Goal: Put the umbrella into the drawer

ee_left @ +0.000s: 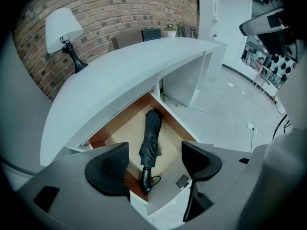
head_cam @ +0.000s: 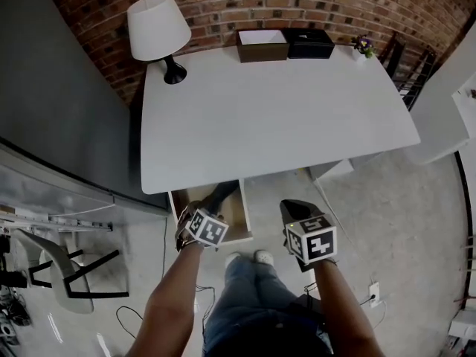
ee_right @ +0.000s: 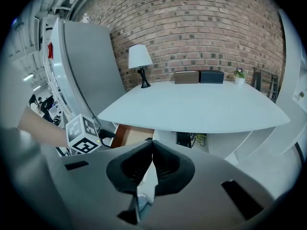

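Observation:
A folded black umbrella (ee_left: pixel 151 138) lies inside the open wooden drawer (ee_left: pixel 123 126) under the white table (head_cam: pixel 282 117), its handle and strap towards the drawer's front panel. In the head view the umbrella (head_cam: pixel 218 197) shows as a dark shape in the drawer (head_cam: pixel 238 216). My left gripper (ee_left: pixel 153 152) hangs open just above the drawer's front, holding nothing, with the umbrella seen between its jaws. In the head view the left gripper (head_cam: pixel 195 218) is at the drawer's near left corner. My right gripper (ee_right: pixel 152 150) is shut and empty, held right of the drawer (head_cam: pixel 299 209).
On the table stand a white lamp (head_cam: pixel 158 28), a brown box (head_cam: pixel 262 44), a black box (head_cam: pixel 309 43) and a small plant (head_cam: pixel 364 45). A chair (head_cam: pixel 67 270) stands at the left. The person's legs and shoes (head_cam: pixel 249 259) are right before the drawer.

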A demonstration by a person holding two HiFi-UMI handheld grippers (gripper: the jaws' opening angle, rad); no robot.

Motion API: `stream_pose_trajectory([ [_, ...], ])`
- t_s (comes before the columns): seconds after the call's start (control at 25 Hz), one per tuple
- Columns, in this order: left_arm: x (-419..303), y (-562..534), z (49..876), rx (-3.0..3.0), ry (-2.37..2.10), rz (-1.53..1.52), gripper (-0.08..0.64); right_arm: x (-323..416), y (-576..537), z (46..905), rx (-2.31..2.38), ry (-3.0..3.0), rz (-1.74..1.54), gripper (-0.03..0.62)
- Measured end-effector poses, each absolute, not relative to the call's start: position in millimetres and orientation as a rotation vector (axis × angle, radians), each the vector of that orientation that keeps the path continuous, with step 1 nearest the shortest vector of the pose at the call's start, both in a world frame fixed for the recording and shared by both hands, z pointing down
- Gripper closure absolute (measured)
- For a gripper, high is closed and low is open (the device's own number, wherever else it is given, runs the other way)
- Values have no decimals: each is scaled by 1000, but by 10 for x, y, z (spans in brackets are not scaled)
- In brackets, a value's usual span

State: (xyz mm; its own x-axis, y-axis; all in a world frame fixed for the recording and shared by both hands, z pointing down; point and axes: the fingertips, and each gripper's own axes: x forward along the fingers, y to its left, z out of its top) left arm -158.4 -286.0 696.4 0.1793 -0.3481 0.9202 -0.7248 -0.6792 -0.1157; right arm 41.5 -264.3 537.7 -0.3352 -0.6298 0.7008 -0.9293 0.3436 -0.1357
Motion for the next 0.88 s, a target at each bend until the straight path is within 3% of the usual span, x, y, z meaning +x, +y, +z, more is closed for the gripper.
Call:
stream_pose_trajectory([
  [0.4, -1838, -2973, 6242, 2109, -1242, 1252, 241, 305, -2801, 4922, 1309, -2156, 697, 592],
  [0.88, -2057, -3073, 5426, 2151, -1452, 901, 241, 188, -2916, 4402, 1279, -2258, 445, 592],
])
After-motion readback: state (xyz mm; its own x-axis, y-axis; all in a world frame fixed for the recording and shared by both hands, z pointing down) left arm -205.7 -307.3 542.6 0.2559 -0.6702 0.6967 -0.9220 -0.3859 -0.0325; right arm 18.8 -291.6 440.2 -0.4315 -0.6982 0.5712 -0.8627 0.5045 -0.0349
